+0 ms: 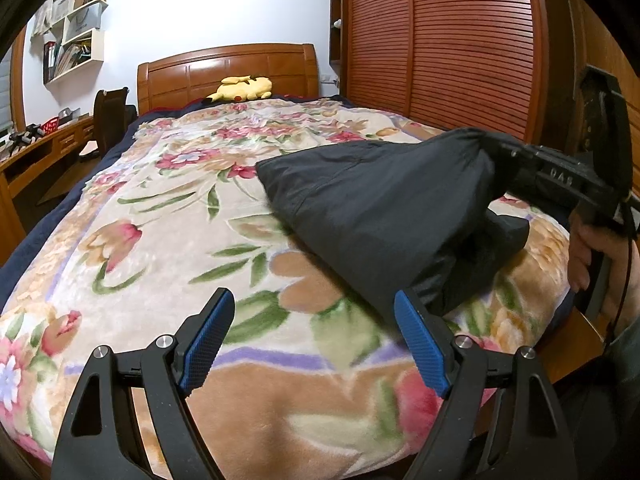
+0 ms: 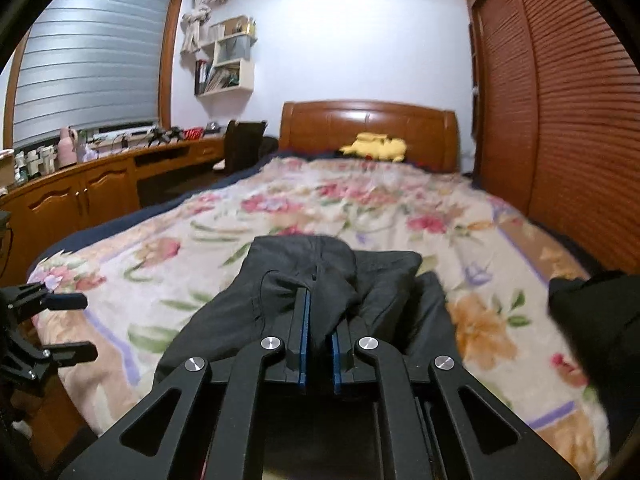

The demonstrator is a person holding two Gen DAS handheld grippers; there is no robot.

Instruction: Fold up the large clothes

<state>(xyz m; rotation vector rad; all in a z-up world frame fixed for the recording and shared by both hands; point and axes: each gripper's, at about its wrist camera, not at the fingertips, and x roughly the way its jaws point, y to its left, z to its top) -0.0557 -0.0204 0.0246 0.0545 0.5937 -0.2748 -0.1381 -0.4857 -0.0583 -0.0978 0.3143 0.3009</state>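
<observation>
Currently one dark garment (image 1: 384, 208) is seen on the bed (image 1: 160, 216), bunched near its right edge toward the foot. Two hand-held grippers are counted. The right hand-held gripper (image 2: 319, 344) is clamped on a gathered fold of the garment, which is lifted off the blanket there. The left hand-held gripper (image 1: 316, 340) is held wide apart above the foot edge, nothing between its blue pads (image 1: 208, 340). One yellow plush toy (image 1: 242, 88) is noted at the headboard (image 1: 228, 68).
</observation>
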